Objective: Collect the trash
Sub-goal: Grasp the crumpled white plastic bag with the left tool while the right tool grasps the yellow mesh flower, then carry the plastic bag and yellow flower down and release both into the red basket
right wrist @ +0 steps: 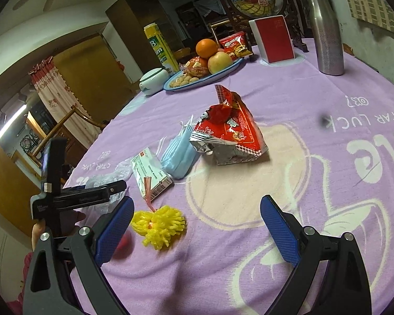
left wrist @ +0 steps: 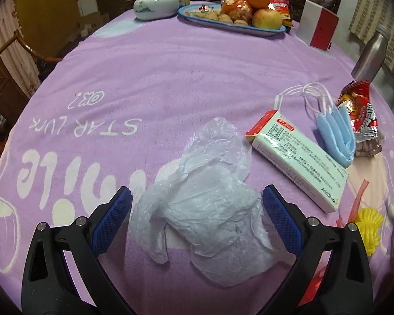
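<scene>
Crumpled clear plastic bag (left wrist: 205, 183) lying on the purple tablecloth (left wrist: 149, 78) between the spread fingers of the left gripper (left wrist: 197, 204), right gripper (right wrist: 197, 215) also spread wide (holding nothing), yellow foam net (right wrist: 159, 227) just beside its left finger, medicine box (left wrist: 299, 162), blue masks (right wrist: 178, 157), red snack wrapper (right wrist: 231, 131) nearby

Trash spread over tablecloth (left wrist: 157, 73), dishes at far edge.
Left wrist view: plastic bag (left wrist: 210, 183) at 6 o'clock, between left gripper (left wrist: 197, 204) fingers. Carton (left wrist: 296, 157) at 3 o'clock of bag, just beside it. Masks (left wrist: 333, 131) at carton's 2 o'clock, touching snack wrapper (left wrist: 359, 115) beyond. Foam net (left wrist: 367, 225) at 4 o'clock. Fruit tray (left wrist: 223, 23) at 12, lidded bowl (left wrist: 156, 4) at its 9. Bottle (left wrist: 371, 52) at 2. Right wrist view: right gripper (right wrist: 197, 225) over bare cloth, net at its 9.
</scene>
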### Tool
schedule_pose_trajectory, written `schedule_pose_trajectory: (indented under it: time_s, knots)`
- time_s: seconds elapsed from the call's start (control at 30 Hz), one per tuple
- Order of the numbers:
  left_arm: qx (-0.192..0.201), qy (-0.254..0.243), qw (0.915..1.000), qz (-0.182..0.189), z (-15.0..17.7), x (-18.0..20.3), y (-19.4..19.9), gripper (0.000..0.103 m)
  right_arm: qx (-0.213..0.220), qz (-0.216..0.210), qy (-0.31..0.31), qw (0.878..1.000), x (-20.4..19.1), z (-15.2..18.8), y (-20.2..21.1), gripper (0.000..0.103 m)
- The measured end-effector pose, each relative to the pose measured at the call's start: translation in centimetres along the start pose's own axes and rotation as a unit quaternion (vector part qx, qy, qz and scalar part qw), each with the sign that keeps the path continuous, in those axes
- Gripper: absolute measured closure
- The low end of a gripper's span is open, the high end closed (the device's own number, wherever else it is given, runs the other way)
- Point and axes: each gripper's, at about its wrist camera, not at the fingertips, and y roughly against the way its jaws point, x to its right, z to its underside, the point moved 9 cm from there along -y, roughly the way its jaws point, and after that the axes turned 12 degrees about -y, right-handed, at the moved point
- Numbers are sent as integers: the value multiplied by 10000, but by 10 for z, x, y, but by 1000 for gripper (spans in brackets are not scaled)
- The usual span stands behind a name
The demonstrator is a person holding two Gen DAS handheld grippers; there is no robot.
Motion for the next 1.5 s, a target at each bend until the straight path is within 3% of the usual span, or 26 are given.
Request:
schedule_pose_trajectory:
  time_s: [0.1, 0.17, 0.27, 0.33, 0.4, 0.63, 0.8, 0.9, 0.97, 1.2, 1.33, 1.4, 1.43, 1.5]
  knots:
    - [47, 6, 10000, 11, -2, 0, 0, 7, 24, 8, 47, 10000, -1, 1, 2, 8]
    - [155, 66, 9998, 97, -3, -1, 3, 14, 16, -15, 26, 10000, -1, 1, 2, 8]
    - [353, 124, 9990, 236, -4, -2, 9, 38, -28, -49, -40, 10000, 1, 0, 1, 8]
    - [444, 90, 9981, 426, -5, 3, 13, 60, -54, -72, -56, 9999, 1, 1, 0, 8]
    - [576, 77, 9958, 704, -6, 7, 18, 67, -48, -82, -44, 9999, 1, 1, 1, 8]
    - [1052, 267, 9896, 939, -5, 3, 40, 68, -111, -4, 469, 9988, -15, 9, -1, 8]
    - [1158, 643, 9856, 1052, -1, -11, 45, 68, -112, 376, 1306, 9907, -35, 21, -6, 9]
    - [1180, 722, 9834, 1172, 1, -13, 47, 67, -296, 701, 1798, 9808, -43, 33, -17, 22]
    - [1181, 708, 9831, 1203, 1, -13, 47, 67, -424, 847, 2002, 9752, -45, 39, -23, 31]
    - [1174, 486, 9845, 1213, 1, -4, 48, 67, -763, 1006, 2245, 9663, -50, 49, -39, 32]
    - [1200, 316, 9865, 1068, 1, 0, 49, 67, -685, 1129, 2290, 9644, -57, 45, -46, 32]
    - [1207, 265, 9867, 1059, 2, 2, 50, 67, -711, 1102, 2267, 9651, -58, 45, -49, 46]
    - [1211, 256, 9866, 1063, 2, 2, 50, 67, -771, 1102, 2245, 9651, -58, 46, -51, 61]
    - [1238, 253, 9861, 1079, 2, 2, 51, 67, -704, 1046, 2155, 9683, -57, 44, -48, 63]
